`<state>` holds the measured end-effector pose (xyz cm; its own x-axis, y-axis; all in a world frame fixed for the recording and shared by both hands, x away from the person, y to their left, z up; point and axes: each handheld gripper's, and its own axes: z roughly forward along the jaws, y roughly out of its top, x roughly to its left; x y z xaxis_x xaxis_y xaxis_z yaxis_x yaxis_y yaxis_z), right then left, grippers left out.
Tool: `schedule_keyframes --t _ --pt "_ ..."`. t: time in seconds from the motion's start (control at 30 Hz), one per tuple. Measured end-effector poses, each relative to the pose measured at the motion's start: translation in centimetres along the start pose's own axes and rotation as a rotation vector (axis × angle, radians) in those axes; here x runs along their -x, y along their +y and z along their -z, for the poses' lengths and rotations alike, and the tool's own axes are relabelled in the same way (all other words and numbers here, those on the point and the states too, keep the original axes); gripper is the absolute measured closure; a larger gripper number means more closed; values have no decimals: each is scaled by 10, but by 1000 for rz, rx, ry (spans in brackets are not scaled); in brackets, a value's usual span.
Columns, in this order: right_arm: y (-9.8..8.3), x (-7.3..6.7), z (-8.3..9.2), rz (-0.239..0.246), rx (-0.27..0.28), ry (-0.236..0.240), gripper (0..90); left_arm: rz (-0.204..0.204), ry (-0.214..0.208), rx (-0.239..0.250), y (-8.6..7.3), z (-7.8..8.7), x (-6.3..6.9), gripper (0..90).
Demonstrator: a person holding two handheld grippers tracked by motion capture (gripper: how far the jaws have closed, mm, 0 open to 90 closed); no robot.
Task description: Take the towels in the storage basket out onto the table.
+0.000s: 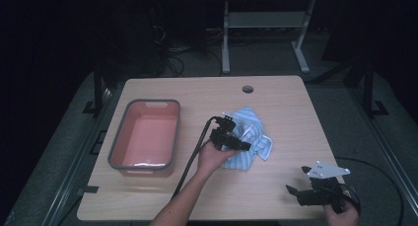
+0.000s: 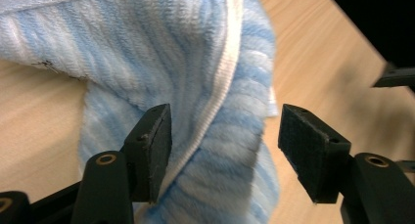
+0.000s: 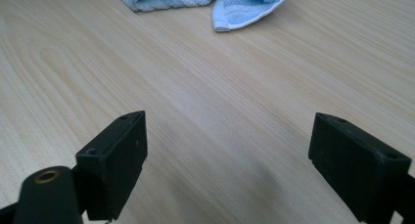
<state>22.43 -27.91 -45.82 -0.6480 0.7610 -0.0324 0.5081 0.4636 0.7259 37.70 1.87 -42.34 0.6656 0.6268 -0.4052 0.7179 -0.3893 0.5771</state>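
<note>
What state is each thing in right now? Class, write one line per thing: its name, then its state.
Towel: crumpled in a heap on the table, not folded.
Tub: upright on the table, nothing in it.
Left gripper: jaws apart over a fold of the towel, pads not pressing it.
Right gripper: jaws wide apart, nothing between them, over bare table short of the towel.

crumpled blue striped towel [image 1: 250, 137], mid-table
</note>
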Motion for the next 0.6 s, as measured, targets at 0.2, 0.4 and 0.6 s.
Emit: schedule_keyframes --t 0.2,0.4,0.6 --pt "1 2 -1 3 0 -3 138 -13 13 15 -3 15 -1 354" --pt "0 2 0 2 -4 -6 138 -11 37 22 -6 28 -5 340" --pt "1 2 0 6 -1 -7 138 -31 44 26 -10 32 -2 324"
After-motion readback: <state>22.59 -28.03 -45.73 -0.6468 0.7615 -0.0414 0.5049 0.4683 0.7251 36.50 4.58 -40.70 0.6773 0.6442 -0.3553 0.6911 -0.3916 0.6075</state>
